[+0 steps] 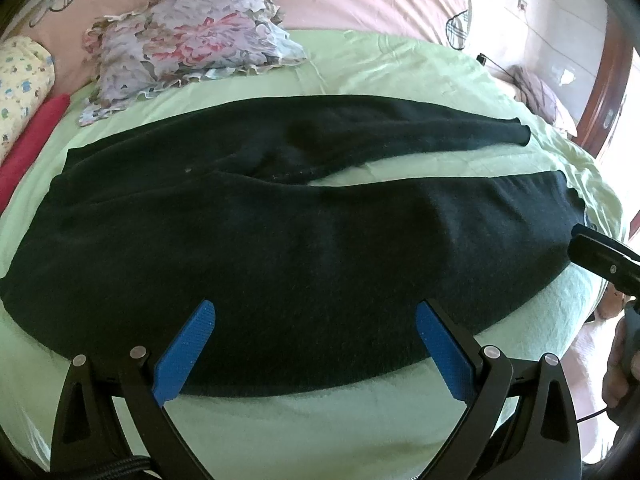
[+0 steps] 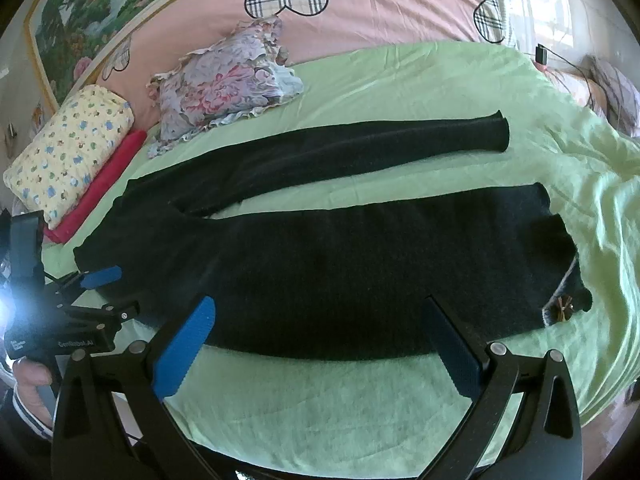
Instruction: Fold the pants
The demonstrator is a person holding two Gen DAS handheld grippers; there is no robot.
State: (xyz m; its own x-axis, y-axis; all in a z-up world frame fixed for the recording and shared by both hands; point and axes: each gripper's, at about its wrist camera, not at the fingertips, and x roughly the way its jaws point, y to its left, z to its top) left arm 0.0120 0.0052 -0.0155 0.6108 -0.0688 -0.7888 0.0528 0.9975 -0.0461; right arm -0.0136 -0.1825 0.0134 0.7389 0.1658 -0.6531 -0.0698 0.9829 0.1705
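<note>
Both your wrist cameras look down close across the bed [image 1: 360, 420] from its near edge, sharing the spread black pants [image 1: 280, 248].

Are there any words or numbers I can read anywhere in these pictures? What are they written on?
"GenRobot.AI": white letters on the black body of the left gripper, seen in the right wrist view; slightly blurred, so this is my best reading.
A small white mark at that body's lower left corner: too small and blurred to read.
Black pants, green sheet, floral pillow: no words or numbers.
</note>
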